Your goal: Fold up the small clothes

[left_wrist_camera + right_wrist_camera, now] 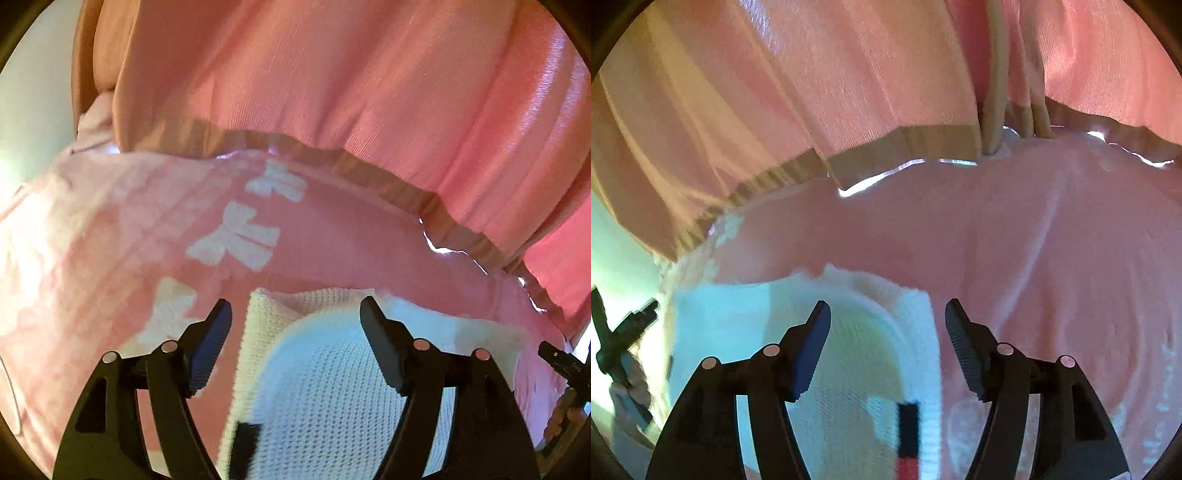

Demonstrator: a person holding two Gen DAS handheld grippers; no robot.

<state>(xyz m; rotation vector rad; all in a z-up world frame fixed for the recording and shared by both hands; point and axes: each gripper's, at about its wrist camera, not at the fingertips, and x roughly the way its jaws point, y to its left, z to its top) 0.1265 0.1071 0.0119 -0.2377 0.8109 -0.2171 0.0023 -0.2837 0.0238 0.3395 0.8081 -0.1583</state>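
A small white waffle-knit garment (332, 387) lies folded on a pink cloth with white bow prints (332, 240). My left gripper (295, 306) is open just over its left part, and neither pad presses the fabric. In the right wrist view the same white garment (849, 350) shows a black and red tag (908, 432) near its right edge. My right gripper (886, 306) is open above that edge, holding nothing. The pink cloth (1052, 258) spreads out to the right of it.
Pink pleated fabric with a beige hem (332, 74) hangs close behind the surface, also in the right wrist view as pink pleated fabric (812, 92). Beige cords (995, 74) hang down in front of it. The other gripper shows at each view's edge.
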